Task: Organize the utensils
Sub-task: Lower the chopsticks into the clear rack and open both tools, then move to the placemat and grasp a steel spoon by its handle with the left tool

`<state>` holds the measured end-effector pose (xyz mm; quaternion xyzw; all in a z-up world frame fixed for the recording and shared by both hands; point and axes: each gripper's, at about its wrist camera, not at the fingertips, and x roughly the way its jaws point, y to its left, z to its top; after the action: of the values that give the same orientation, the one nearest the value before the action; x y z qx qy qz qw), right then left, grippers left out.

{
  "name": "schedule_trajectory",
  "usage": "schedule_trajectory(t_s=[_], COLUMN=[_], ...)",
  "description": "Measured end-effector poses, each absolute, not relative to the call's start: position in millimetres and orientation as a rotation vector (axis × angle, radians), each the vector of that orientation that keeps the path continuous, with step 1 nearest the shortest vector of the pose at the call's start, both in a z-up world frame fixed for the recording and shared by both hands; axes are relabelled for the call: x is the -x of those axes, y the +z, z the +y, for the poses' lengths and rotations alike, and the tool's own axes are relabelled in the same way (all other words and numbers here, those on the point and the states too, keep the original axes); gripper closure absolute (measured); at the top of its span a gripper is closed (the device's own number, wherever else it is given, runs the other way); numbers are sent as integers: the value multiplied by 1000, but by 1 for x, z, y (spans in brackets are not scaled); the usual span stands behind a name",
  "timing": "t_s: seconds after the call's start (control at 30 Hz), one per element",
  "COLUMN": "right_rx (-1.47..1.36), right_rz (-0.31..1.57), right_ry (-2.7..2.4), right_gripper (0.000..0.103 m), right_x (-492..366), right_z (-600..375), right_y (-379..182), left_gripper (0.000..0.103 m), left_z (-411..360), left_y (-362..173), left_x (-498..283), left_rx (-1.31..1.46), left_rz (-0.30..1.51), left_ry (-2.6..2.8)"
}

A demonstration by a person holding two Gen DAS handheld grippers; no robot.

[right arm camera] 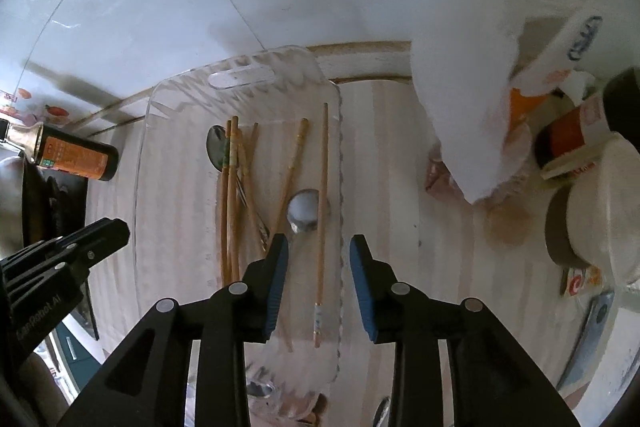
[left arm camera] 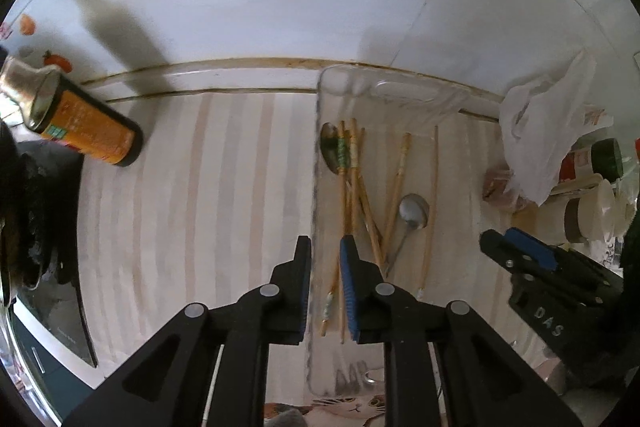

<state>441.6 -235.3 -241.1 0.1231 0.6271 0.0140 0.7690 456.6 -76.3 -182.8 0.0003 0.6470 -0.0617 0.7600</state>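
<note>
Chopsticks (right arm camera: 320, 223) and two spoons lie scattered in a clear tray (right arm camera: 176, 95) on the striped counter. Nearest, the right gripper (right arm camera: 319, 285) hangs over the tray's right edge, jaws moderately apart and empty, one chopstick and the tray's rim between them. The left gripper (left arm camera: 325, 283) straddles the tray's left wall, jaws narrow, the pads not pressing it. Both seem to have let go of the tray; sorting comes next. Farther in, a spoon (right arm camera: 304, 213) rests mid-tray; another (right arm camera: 218, 149) lies under the bundled sticks near the handle slot.

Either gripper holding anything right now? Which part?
Nothing held. Left gripper straddles the clear tray's edge with open jaws; right gripper is open over a chopstick.
</note>
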Motion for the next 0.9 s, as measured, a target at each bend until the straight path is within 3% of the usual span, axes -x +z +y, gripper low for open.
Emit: schedule_trajectory(t_s=[0.13,0.17,0.2,0.23,0.27,0.43,0.53,0.9], right_rx=[-236,-210,-182,-152,-122,-58,-44,-42], right_rz=[1342,1327,1310,1289,1264,1186,1151,991], right_ry=[7,-11,-32,-53,-75,-134,-167,-196], right_gripper=[65,60,48,36,32,13,4,1], right_x=[-427,-423,-418,-413,-406,-368,-347,-273], right_z=[-239,-238,-236,-235,-235,-237,-240,-246], right_y=[-233,-230,-227,-223,-219,-205,-198,-156], left_gripper=[83,70,60,37,20,1,0,0], left_z=[-70,-70,-69,-68,-68,-65,-64,-63], left_y=[-175,-173,-169,-165,-161,-150,-144,-113], left_x=[-442,-437,-432,-425,-417,-384,-366,-309], left_rx=[-22,-41,-58,-78,-100,-161,-157,-124], left_rz=[1371,1352,1328,1291,1251,1141,1099,993], left_ry=[-97,-80,-63,-44,-25,4,6,-4])
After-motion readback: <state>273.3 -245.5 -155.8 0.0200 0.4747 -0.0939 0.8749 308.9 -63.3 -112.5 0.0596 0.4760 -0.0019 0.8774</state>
